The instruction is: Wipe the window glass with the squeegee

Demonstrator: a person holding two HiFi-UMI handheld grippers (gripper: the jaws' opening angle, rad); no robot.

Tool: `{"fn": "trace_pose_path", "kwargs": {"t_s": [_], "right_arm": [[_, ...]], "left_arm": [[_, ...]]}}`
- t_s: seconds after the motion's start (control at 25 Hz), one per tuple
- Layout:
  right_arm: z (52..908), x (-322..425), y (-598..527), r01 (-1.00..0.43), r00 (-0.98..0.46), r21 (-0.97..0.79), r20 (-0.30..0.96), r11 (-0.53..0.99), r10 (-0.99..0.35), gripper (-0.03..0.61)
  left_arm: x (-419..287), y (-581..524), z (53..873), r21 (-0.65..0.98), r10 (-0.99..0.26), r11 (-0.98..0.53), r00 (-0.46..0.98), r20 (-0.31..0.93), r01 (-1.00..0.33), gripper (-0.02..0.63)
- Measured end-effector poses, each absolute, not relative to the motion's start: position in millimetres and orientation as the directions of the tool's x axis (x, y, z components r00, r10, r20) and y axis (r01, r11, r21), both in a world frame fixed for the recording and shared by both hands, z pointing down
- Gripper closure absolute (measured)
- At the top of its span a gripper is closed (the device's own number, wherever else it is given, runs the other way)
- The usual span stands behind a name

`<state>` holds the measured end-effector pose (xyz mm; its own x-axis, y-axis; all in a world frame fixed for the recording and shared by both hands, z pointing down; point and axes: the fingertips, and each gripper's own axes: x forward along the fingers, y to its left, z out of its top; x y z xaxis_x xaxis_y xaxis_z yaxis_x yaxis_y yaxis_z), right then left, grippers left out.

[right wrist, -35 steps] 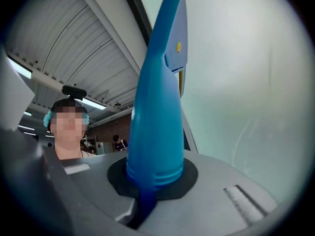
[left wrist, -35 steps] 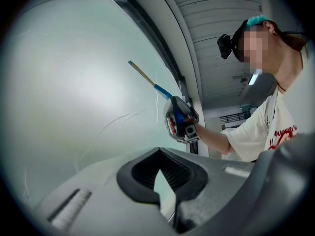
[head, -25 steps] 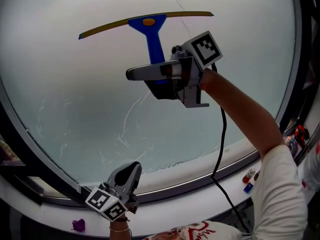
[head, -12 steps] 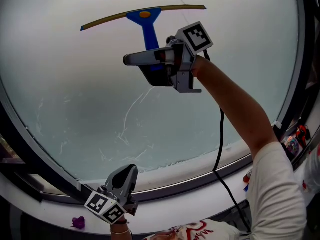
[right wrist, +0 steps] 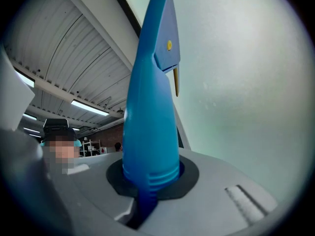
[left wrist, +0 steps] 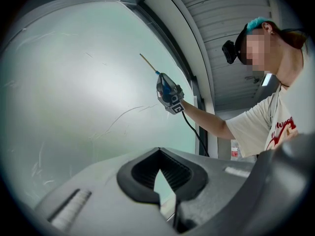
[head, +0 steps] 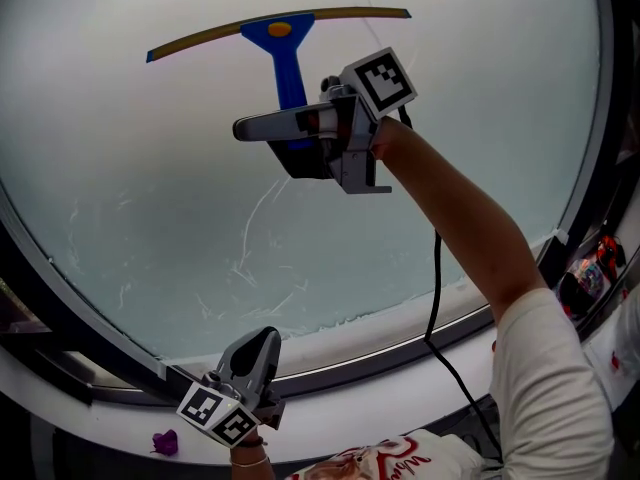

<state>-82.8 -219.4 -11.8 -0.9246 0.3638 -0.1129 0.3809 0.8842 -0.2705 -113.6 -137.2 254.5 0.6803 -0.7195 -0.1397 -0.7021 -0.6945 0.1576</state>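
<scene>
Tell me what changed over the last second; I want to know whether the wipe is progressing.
In the head view, the right gripper carried the squeegee a little up and to the left across the window glass. Its jaws have just been opening slightly, with the blue handle still between them. The left gripper stayed low, holding nothing.

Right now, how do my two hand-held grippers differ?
The right hand-held gripper is raised high before the window glass; the left hand-held gripper sits low by the sill. The right holds the squeegee handle between its jaws, which have just been opening slightly; the left's jaws are together on nothing. Both point at the glass.
</scene>
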Motion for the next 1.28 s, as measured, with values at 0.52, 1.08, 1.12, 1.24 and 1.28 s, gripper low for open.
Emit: {"fn": "trace_pose_path", "kwargs": {"t_s": [0.52,1.08,1.12,1.24,1.28], "right_arm": [[27.7,-84.2,-226.7,0.376,-0.926,-0.301,-0.097,0.876,0.364,0.517],[79.0,-87.4,-228.6,0.404,-0.914,-0.326,-0.1,0.854,0.394,0.486],[80.9,-87.4,-227.7,0.406,-0.913,-0.324,-0.102,0.854,0.395,0.486],[90.7,-87.5,-224.6,0.409,-0.912,-0.322,-0.108,0.854,0.396,0.486],[94.8,-87.1,-224.1,0.406,-0.913,-0.327,-0.107,0.853,0.394,0.486]], "left_arm": [[-105.0,-143.8,266.5,0.179,-0.733,-0.679,0.667,-0.129,-0.712,0.614],[-84.2,-141.3,265.8,0.184,-0.774,-0.633,0.619,-0.135,-0.752,0.614],[-81.5,-141.2,265.7,0.182,-0.776,-0.631,0.616,-0.139,-0.754,0.614],[-71.1,-140.4,269.2,0.173,-0.775,-0.632,0.614,-0.149,-0.756,0.614],[-66.9,-140.7,269.7,0.168,-0.773,-0.634,0.616,-0.154,-0.754,0.614]]}}
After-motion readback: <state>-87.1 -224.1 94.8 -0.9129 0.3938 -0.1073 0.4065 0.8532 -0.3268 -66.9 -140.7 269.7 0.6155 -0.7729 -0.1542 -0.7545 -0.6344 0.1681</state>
